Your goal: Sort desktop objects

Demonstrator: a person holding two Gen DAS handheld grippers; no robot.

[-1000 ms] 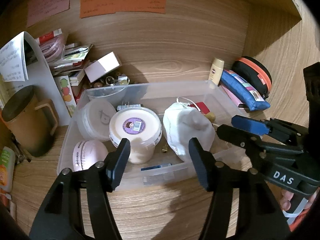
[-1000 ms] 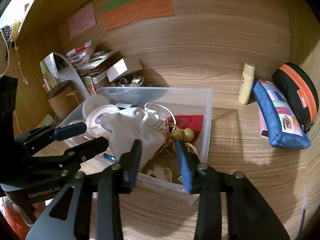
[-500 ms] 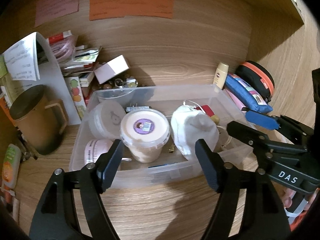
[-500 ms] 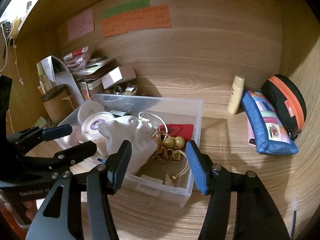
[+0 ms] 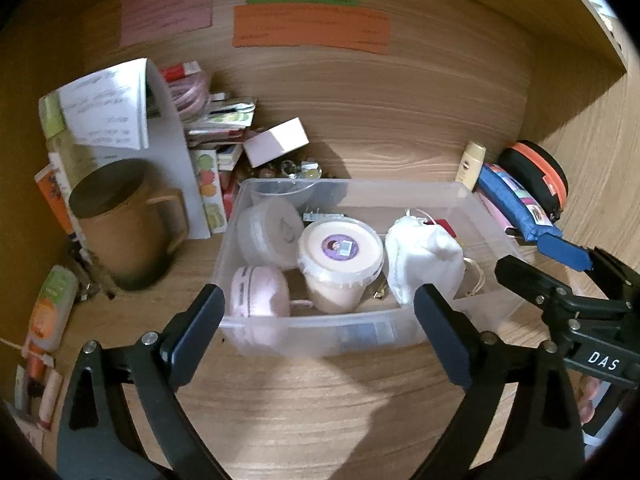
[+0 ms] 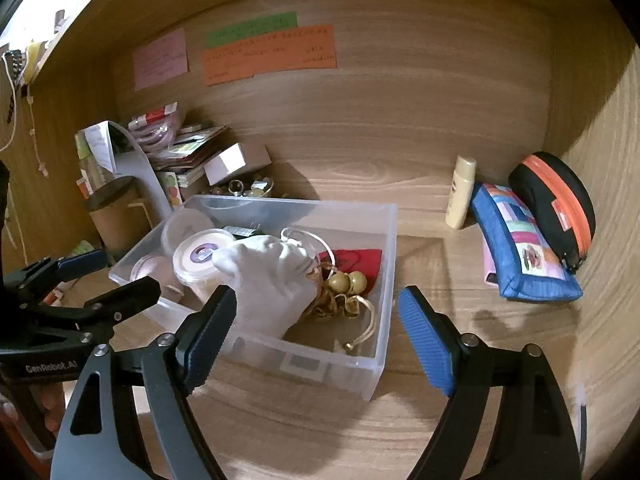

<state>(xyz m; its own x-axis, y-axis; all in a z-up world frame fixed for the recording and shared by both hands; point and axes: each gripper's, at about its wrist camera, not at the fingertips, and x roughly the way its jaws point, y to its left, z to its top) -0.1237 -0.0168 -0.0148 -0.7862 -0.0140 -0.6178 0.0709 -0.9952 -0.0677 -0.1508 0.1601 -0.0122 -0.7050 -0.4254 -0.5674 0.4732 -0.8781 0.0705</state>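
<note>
Two claws, left (image 5: 316,330) and right (image 6: 316,334), hung empty, jaws spreading, before one clear bin (image 5: 304,334) on the counter (image 5: 320,408). Inside: three round tubs, one white pouch (image 6: 272,276). Beyond: two zip cases, one cream bottle (image 6: 462,192), three wall notes.

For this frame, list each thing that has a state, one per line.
Clear plastic bin: lidless, filled.
Cream tub with purple label: lid on, upright in the bin.
Brown lidded mug: covered, upright.
Black case with orange zip: zipped shut.
Left gripper: jaws opening, nothing between them.
Right gripper: jaws opening, nothing between them.
</note>
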